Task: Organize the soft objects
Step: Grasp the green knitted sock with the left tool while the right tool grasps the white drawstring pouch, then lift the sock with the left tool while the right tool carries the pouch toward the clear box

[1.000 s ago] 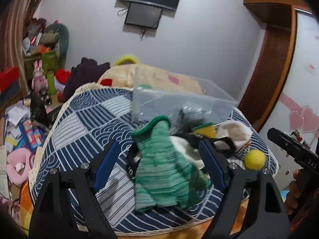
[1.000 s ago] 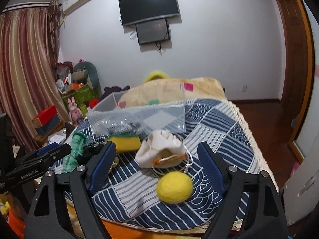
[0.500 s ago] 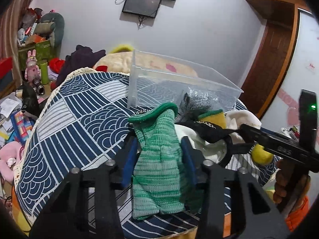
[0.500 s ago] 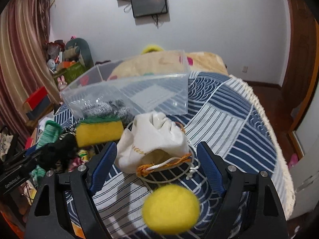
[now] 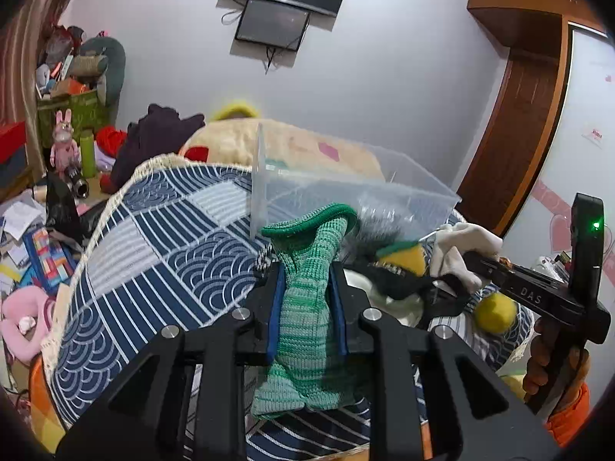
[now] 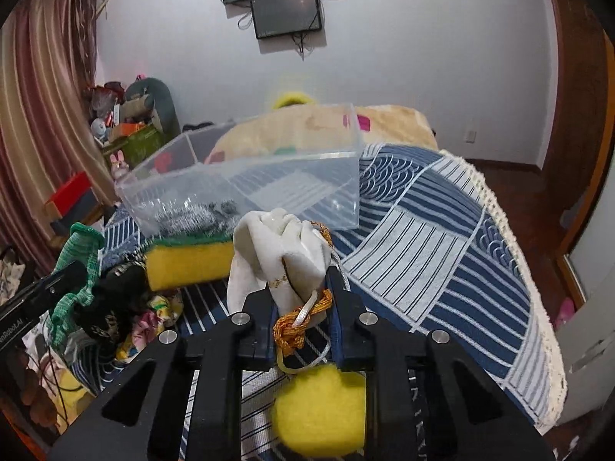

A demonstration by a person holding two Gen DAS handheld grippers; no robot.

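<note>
Vs 1 s ago: both sets of jaws gone from wide open to pinching cloth. Left gripper point(image 5: 305, 309) jaws closing, blue pads already pressing both sides of green knit glove point(image 5: 307, 307); cuff now standing up above the pads, lower part hanging over bedspread point(image 5: 173, 253). Right gripper point(image 6: 301, 319) jaws shut on white drawstring pouch point(image 6: 284, 253); pouch earlier lying loose ahead of them, now bunched between pads, gold cord point(image 6: 303, 319) dangling under. Yellow felt ball point(image 6: 321, 411), earlier ahead of right jaws, now sitting low beneath them, partly hidden by the frame.

Edges & room: clear plastic bin point(image 6: 269, 188) sitting just behind the pile, near wall close to pouch & yellow-green sponge point(image 6: 188, 265); grey scrubber seen through bin wall, inside or behind cannot tell. Pile crowding bed's near end: black item, floral cloth, sponge, all touching. Open bedspread stretching to right of pouch up to fringed edge point(image 6: 511, 253); more bare quilt to left of glove in left wrist view. Floor clutter beyond left edge.

Pose: both grippers tilting down toward bed, side by side, pointing at bin. Right gripper body showing in left view, person's hand point(image 5: 553, 361) wrapping its handle, orange sleeve below.
</note>
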